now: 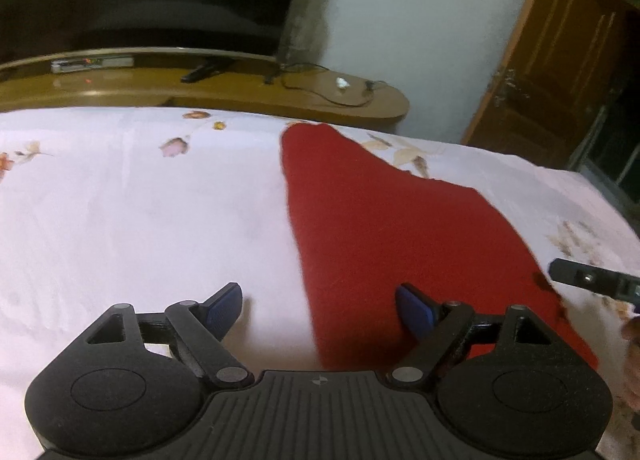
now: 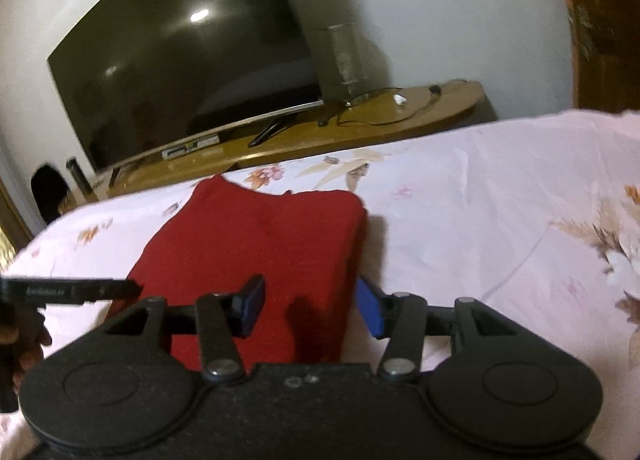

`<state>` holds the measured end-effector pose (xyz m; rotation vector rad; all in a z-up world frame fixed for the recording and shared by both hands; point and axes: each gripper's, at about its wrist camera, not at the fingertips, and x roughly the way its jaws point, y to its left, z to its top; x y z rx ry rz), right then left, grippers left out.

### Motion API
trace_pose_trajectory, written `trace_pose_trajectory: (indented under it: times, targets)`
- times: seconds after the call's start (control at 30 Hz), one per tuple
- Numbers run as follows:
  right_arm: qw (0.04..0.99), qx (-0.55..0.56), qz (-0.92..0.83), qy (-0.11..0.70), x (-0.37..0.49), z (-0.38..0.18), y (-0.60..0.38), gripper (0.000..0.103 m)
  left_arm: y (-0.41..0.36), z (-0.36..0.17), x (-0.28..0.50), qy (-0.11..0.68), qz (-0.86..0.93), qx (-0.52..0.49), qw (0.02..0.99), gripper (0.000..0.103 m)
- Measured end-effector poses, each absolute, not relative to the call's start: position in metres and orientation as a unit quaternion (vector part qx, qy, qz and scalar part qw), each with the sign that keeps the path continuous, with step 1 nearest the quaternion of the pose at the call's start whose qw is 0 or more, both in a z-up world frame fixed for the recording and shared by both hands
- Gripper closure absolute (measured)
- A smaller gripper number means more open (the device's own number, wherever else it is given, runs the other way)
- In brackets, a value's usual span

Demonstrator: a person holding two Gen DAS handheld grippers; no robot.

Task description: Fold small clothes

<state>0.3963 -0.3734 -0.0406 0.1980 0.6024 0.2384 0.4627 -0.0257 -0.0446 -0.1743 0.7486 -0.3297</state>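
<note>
A red garment (image 1: 384,219) lies folded on the pale floral bed sheet (image 1: 140,219). My left gripper (image 1: 320,308) is open over the garment's near left edge, its right pad above red cloth and its left pad above sheet. The garment also shows in the right wrist view (image 2: 256,236). My right gripper (image 2: 310,306) is open over the garment's near right edge, with its left pad above the cloth. Neither gripper holds anything. A black part of the right gripper (image 1: 592,280) shows at the left view's right edge.
A wooden TV stand (image 2: 360,127) runs behind the bed with a dark TV (image 2: 192,59), a set-top box (image 2: 192,147) and cables. A wooden door (image 1: 560,59) stands at the right. Open sheet (image 2: 500,199) lies on both sides of the garment.
</note>
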Motion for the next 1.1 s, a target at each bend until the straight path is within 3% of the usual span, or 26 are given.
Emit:
trace_pose_trajectory:
  times: [0.17,0.33,0.67,0.87,0.93,1.0,1.1]
  targets:
    - [0.905,0.201,0.145,0.346,0.412,-0.055,-0.407,0.043,-0.011,-0.06,0.473,0.393,-0.217,-0.157,0.88,0.02]
    - [0.861,0.266,0.172,0.397,0.423,-0.08,-0.421,0.041,0.001,-0.081,0.485,0.418,-0.255,-0.235,0.84,0.028]
    - [0.832,0.322,0.21,0.4,0.442,-0.094,-0.427,0.036,0.001,-0.092,0.5,0.421,-0.28,-0.263,0.822,0.027]
    - [0.818,0.325,0.253,0.401,0.459,-0.101,-0.413,0.043,-0.002,-0.094,0.504,0.415,-0.287,-0.268,0.821,0.028]
    - [0.814,0.333,0.263,0.396,0.46,-0.104,-0.413,0.046,-0.003,-0.094,0.503,0.413,-0.281,-0.263,0.825,0.04]
    - [0.814,0.342,0.266,0.387,0.456,-0.108,-0.417,0.058,-0.003,-0.094,0.498,0.409,-0.278,-0.264,0.828,0.05]
    - [0.819,0.345,0.263,0.375,0.45,-0.11,-0.42,0.062,-0.007,-0.087,0.492,0.398,-0.271,-0.245,0.841,0.055]
